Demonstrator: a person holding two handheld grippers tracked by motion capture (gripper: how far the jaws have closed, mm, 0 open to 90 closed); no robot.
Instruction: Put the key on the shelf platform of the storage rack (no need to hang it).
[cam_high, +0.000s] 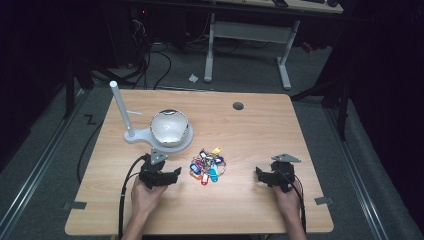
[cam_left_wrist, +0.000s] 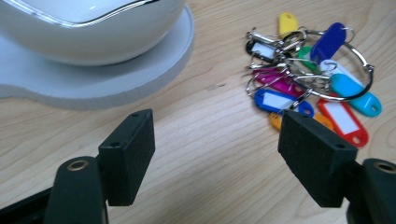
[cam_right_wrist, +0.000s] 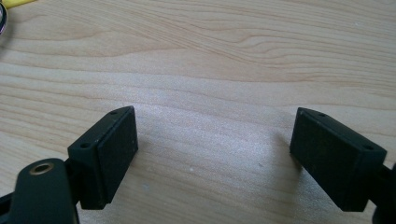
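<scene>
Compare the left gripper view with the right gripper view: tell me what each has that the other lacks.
Left gripper view alone: the bunch of key tags on its ring, and the white bowl-shaped piece on its flat base, all ahead of the open left tool. Right gripper view alone: the open right tool over bare wood. Shared: the wooden table and black jaws spread wide, holding nothing.

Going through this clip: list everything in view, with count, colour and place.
Key tag bunch: one, many colours on metal rings, table centre, between the grippers.
Bowl: one, white, shiny, on the stand base.
Stand: one, white, flat base with tilted post, table's left half.
Table: one, light wood, with a dark round hole near the far edge.
Left gripper: black, open, left of the tags.
Right gripper: black, open, right of the tags.
</scene>
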